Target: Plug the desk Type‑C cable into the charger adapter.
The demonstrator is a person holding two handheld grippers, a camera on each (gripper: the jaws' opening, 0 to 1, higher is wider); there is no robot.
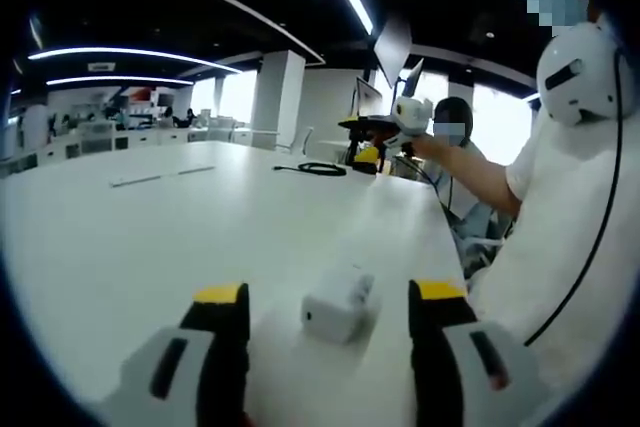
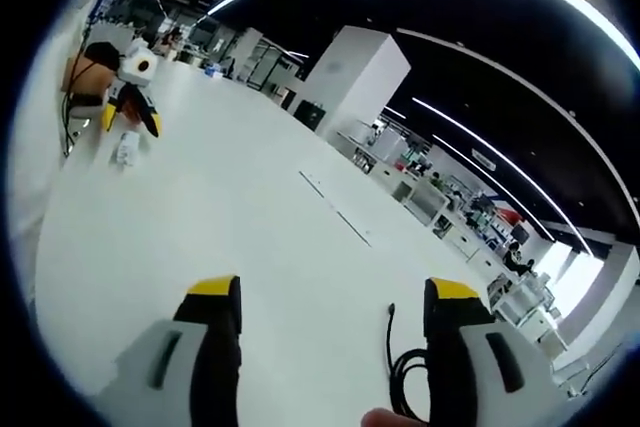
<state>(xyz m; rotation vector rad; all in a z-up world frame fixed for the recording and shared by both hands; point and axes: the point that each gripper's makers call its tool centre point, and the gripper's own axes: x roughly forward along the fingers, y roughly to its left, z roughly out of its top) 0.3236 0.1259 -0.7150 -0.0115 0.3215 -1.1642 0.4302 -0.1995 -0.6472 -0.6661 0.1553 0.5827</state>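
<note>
My left tongs (image 1: pixel 328 322) stand wide open with nothing in them, and the charger adapter (image 1: pixel 339 305) lies on the white surface (image 1: pixel 200 237) just ahead, between the two yellow-tipped jaws but not touched by either. It looks like a small white block of hard plastic, so I judge it light, rigid and rather slick; on this smooth top it would slide if nudged from one side, so I would close on its two broad flat flanks, square across the body, leaving the port end free. Which end carries the port I cannot tell. My right tongs (image 2: pixel 330 312) are open too and empty, and the Type‑C cable (image 2: pixel 408 367) lies coiled in black loops near the right jaw, one loose end (image 2: pixel 390 309) pointing up between the jaws. I judge the cord soft and floppy, so holding it far back would let the tip droop; I would pinch it right behind the plug, on the stiff moulded part, to keep it straight for insertion. The left gripper view gives the adapter close up and shows, far across the surface, my other arm holding the right tongs over the dark coil. The right gripper view gives the cable's end close up, and places the adapter small and distant beside the left tongs, well apart from the cord.
</note>
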